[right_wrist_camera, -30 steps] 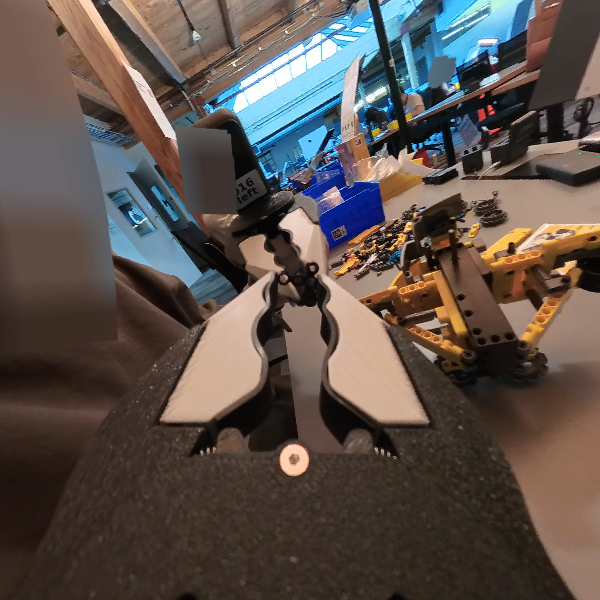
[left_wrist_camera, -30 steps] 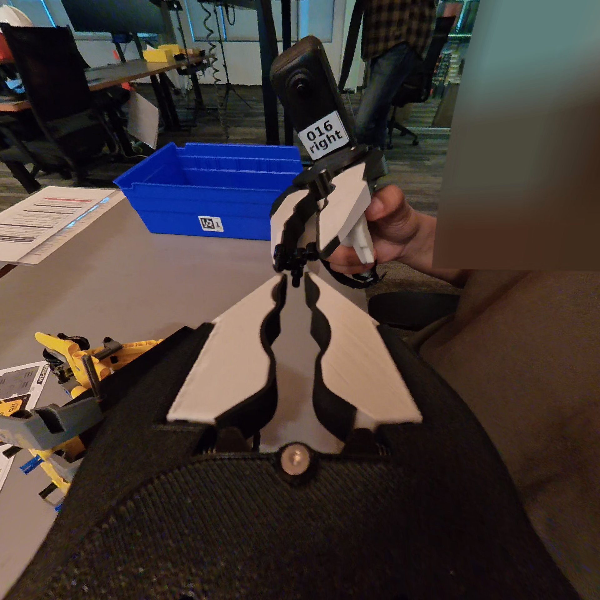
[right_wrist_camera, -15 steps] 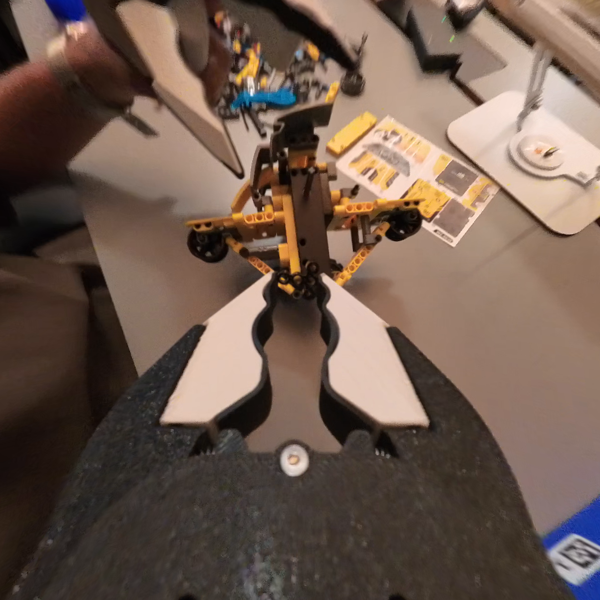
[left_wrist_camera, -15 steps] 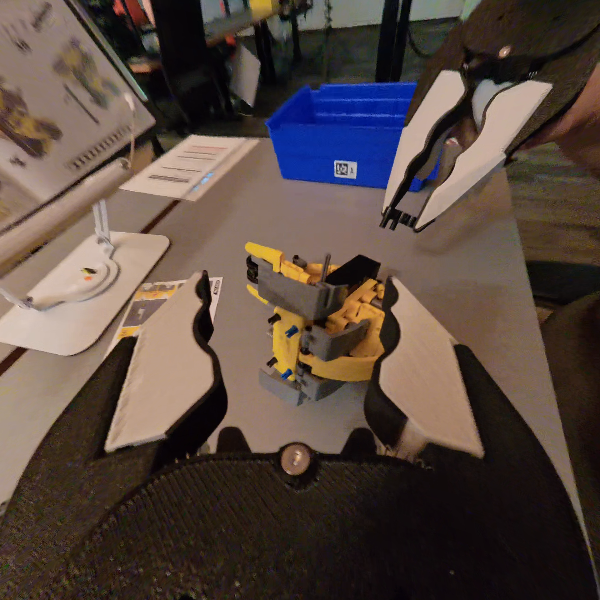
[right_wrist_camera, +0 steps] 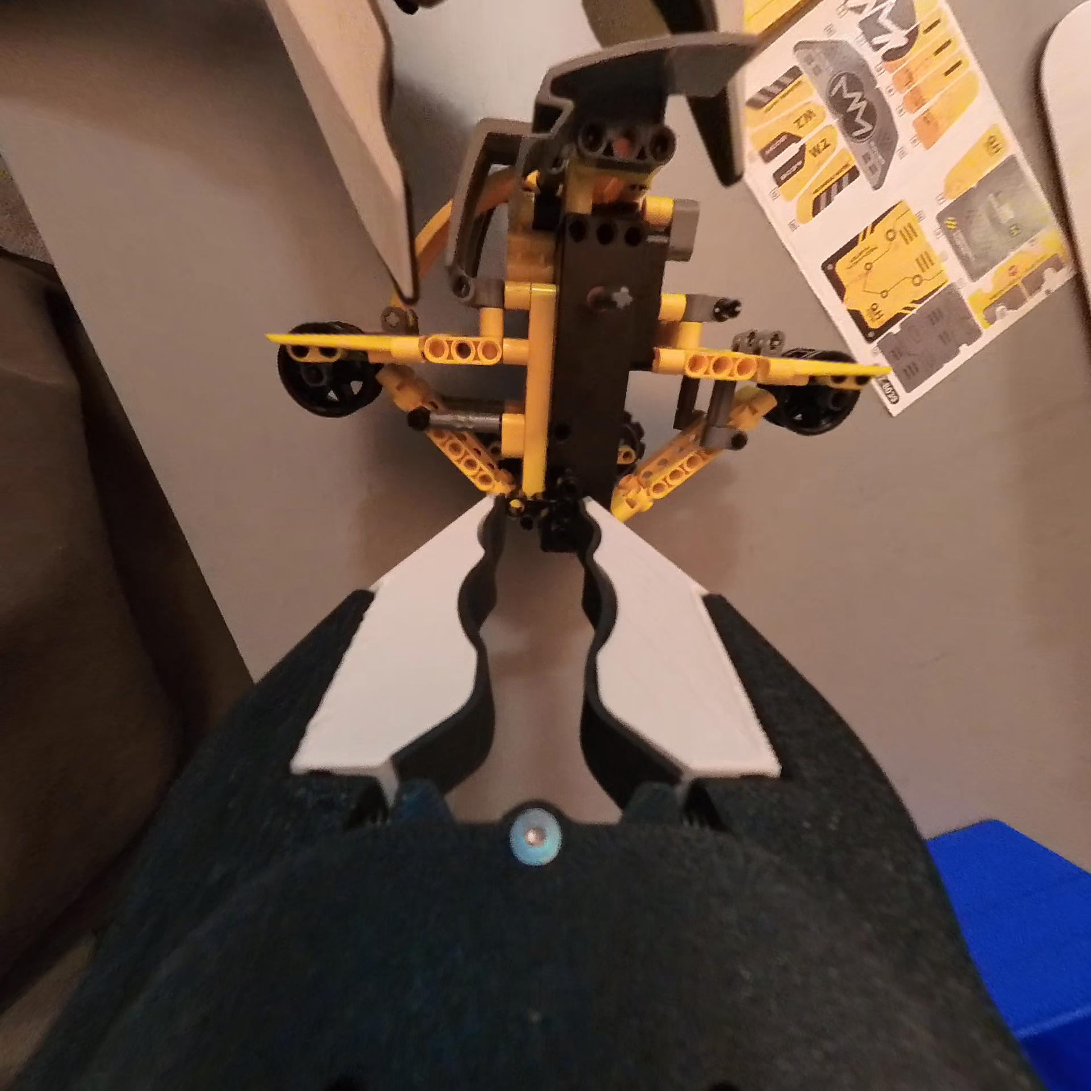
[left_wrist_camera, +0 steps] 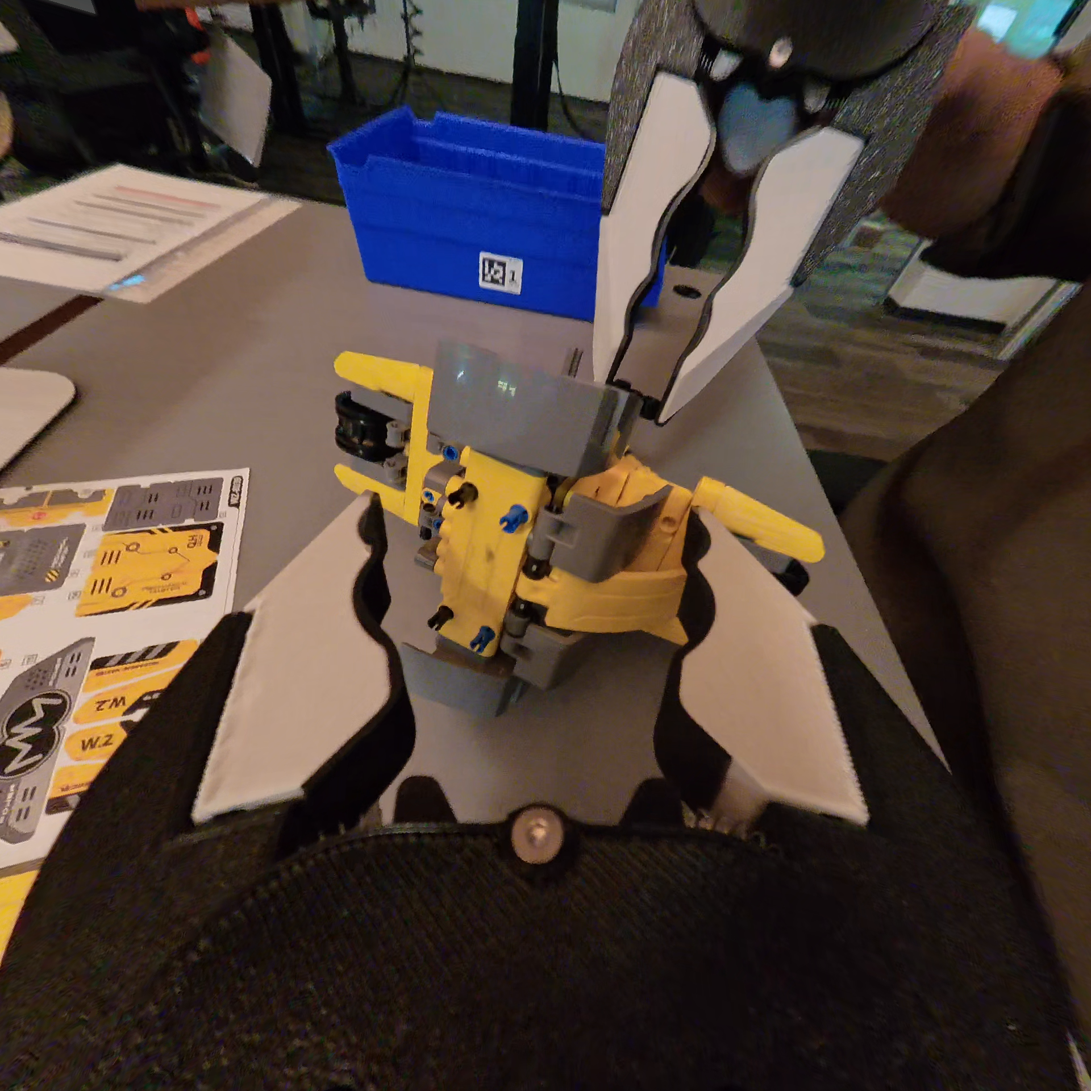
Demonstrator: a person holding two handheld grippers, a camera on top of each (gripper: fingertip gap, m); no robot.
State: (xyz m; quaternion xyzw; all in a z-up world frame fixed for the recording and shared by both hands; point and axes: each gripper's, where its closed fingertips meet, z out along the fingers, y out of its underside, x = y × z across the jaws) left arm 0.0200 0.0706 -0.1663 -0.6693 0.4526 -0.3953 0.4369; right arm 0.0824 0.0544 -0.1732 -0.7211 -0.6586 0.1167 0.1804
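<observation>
A yellow, grey and black brick model (left_wrist_camera: 513,531) with small black wheels lies on the grey table (left_wrist_camera: 206,366). My left gripper (left_wrist_camera: 534,510) is open, with one finger on each side of the model's body. The right-hand finger (left_wrist_camera: 761,667) lies close against its yellow shell. My right gripper (right_wrist_camera: 540,509) is shut on a small black part (right_wrist_camera: 552,519) and holds it against the near end of the model (right_wrist_camera: 590,330). In the left wrist view the right gripper (left_wrist_camera: 634,400) comes down from above to the model's grey panel. Whether the part is joined to the model is hidden.
A blue bin (left_wrist_camera: 472,206) stands behind the model and shows in the right wrist view (right_wrist_camera: 1015,921) too. A yellow and grey sticker sheet (left_wrist_camera: 118,561) lies left of the model. A white stand base (left_wrist_camera: 29,407) and a printed paper (left_wrist_camera: 118,224) lie further left. The table edge is close on the right. Spacing between my two grippers at the tips: around 8 centimetres.
A second ago both grippers were raised, tip to tip, the left one shut. The left has opened and come down around the model. The right has brought the black part to the model's end.
</observation>
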